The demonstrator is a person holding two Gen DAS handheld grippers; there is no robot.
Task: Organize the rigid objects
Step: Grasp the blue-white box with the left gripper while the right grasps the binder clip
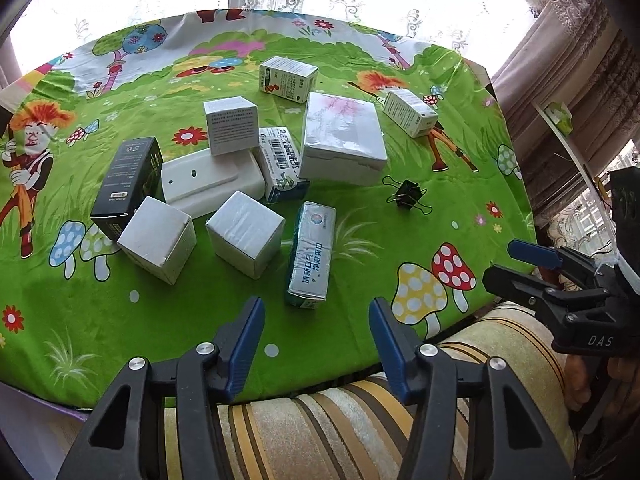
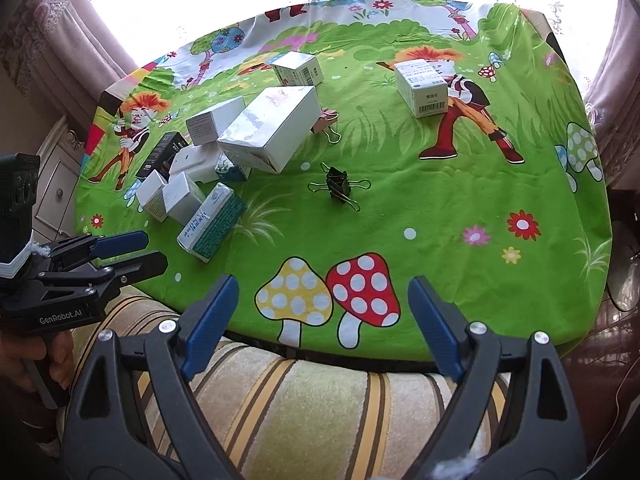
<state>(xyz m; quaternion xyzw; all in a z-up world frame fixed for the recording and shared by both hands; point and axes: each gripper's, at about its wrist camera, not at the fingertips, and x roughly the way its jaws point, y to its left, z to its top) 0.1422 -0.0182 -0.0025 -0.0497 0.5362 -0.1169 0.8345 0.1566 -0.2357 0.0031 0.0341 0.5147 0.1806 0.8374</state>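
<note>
Several boxes lie on a green cartoon cloth [image 1: 160,328]: a long teal toothpaste box [image 1: 311,254] nearest, two white cubes [image 1: 245,234] [image 1: 158,239], a black box [image 1: 128,182], a large white box [image 1: 342,138] and a black binder clip [image 1: 406,195]. My left gripper [image 1: 316,320] is open and empty above the table's near edge, just short of the toothpaste box. My right gripper [image 2: 322,296] is open and empty at the near edge, facing the binder clip [image 2: 338,187] and a lone white box [image 2: 422,80].
A striped cushion [image 2: 304,408] lies under both grippers in front of the table. A pink binder clip [image 2: 326,122] sits behind the large white box [image 2: 272,126]. Curtains [image 1: 568,60] and a white cabinet [image 2: 56,176] flank the table.
</note>
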